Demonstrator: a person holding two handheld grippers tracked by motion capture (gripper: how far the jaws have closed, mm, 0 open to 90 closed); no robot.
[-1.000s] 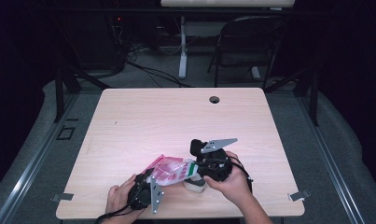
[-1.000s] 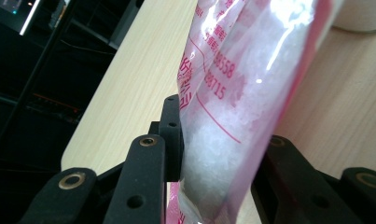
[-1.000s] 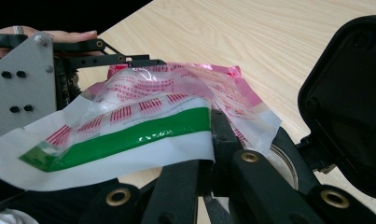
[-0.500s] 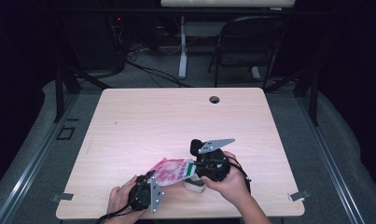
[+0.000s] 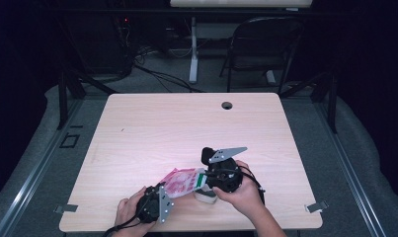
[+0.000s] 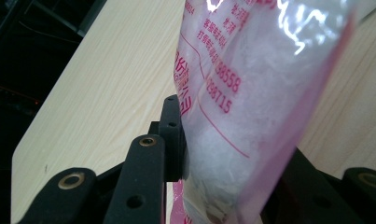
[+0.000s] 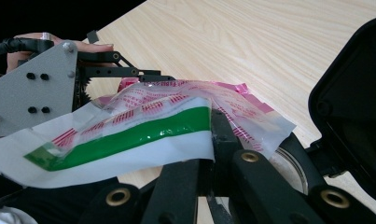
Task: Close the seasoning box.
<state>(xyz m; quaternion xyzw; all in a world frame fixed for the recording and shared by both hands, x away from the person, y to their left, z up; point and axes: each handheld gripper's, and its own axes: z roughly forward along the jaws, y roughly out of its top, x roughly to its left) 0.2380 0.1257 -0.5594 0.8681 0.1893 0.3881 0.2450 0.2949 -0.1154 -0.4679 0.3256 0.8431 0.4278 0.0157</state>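
light wood table (image 5: 152, 133) with rounded corners and a round cable hole (image 5: 227, 105) near its far edge. grey carpet floor (image 5: 349, 163) around it, dark room behind. black folding chair (image 5: 265, 47) beyond the table, white desk leg (image 5: 193, 54), cables (image 5: 152, 69) on the floor, metal rail (image 5: 28, 173) at left.

Both grippers are black. The left gripper (image 5: 168, 193) carries a grey plate with screw holes; the right gripper (image 5: 202, 178) bears a grey three-cornered plate. Brass rivets stud the linkages; black cables trail behind.
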